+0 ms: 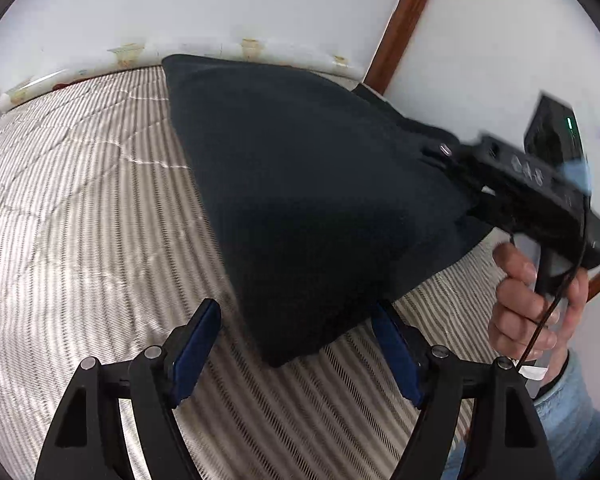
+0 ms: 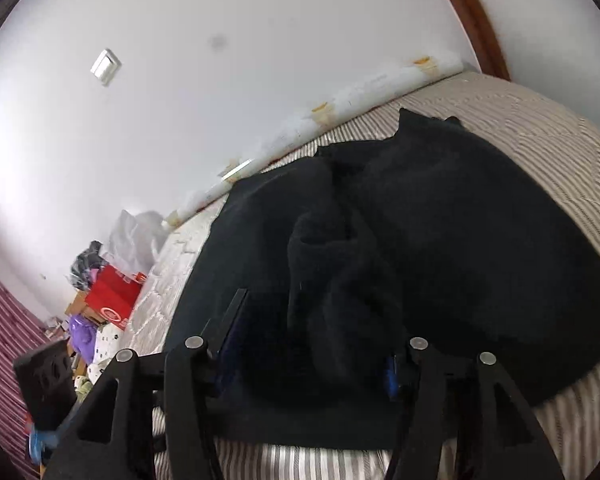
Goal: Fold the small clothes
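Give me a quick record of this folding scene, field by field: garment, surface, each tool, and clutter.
garment: black garment, bunched and partly folded, lying on the bed
surface: striped bedspread against a white wall
left tool: open, pads either side of the garment's near corner, not pressing
right tool: open over the garment's near edge, cloth between its pads
clutter: red box and plastic bag beyond the bed

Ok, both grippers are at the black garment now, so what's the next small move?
Probably close the left gripper on the black garment's near corner: its jaws stand open with that corner between them, unpinched. The right gripper is also open over a bunched fold on the striped bedcover.
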The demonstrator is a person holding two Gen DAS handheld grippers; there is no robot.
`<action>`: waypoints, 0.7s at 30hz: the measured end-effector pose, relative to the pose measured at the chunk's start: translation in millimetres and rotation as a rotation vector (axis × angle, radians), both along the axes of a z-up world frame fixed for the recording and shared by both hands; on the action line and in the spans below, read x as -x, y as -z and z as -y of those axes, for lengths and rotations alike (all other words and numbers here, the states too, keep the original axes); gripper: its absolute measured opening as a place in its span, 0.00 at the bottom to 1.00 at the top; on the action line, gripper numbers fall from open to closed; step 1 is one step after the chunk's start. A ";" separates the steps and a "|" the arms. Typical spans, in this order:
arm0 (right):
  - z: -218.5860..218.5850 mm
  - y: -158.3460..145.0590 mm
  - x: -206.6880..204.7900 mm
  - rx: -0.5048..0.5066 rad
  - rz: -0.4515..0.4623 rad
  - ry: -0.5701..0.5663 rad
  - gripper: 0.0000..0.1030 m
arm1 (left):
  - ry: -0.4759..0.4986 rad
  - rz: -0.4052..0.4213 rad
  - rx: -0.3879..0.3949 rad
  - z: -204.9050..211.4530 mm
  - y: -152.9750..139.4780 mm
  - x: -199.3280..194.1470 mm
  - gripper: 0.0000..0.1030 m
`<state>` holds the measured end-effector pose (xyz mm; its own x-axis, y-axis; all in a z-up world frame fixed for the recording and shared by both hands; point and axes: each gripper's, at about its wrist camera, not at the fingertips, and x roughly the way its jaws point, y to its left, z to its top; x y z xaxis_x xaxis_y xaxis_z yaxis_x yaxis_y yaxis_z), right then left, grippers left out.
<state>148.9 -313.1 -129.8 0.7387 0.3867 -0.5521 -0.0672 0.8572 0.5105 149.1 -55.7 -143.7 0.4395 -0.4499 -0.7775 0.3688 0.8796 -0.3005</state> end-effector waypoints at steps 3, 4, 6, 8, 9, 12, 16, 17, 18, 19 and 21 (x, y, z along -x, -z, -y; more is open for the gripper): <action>-10.7 1.2 -19.3 0.022 -0.018 0.022 0.48 | -0.008 0.019 -0.023 13.8 2.2 -2.2 0.77; -14.2 0.5 -24.9 0.052 -0.022 0.038 0.36 | -0.002 0.019 -0.031 17.2 2.6 -2.3 0.77; -17.8 -4.2 -33.6 0.106 -0.007 0.039 0.16 | -0.008 0.024 -0.047 21.5 2.9 -4.4 0.77; -12.5 -11.3 -34.2 0.118 0.027 0.026 0.14 | -0.013 0.024 -0.064 24.0 2.5 -5.0 0.77; -8.2 -17.0 -32.0 0.120 0.056 0.021 0.13 | -0.014 0.022 -0.073 25.8 2.1 -5.6 0.77; 13.3 -41.5 -11.4 0.162 0.174 0.071 0.12 | -0.004 0.021 -0.077 30.9 0.7 -8.3 0.77; 61.4 -59.2 30.8 0.209 0.304 0.239 0.12 | 0.027 0.027 -0.061 42.6 -1.5 -8.2 0.77; 72.2 -56.5 36.4 0.220 0.295 0.269 0.12 | 0.037 0.034 -0.059 46.9 -2.6 -6.4 0.77; 82.5 -51.4 39.2 0.225 0.272 0.287 0.12 | 0.048 0.044 -0.056 52.4 -3.6 -6.3 0.77; 95.3 -40.5 39.0 0.220 0.222 0.292 0.13 | 0.053 0.051 -0.056 56.0 -4.4 -5.6 0.76; 108.3 -23.1 34.5 0.190 0.144 0.283 0.14 | 0.062 0.062 -0.060 63.6 -5.7 -6.1 0.76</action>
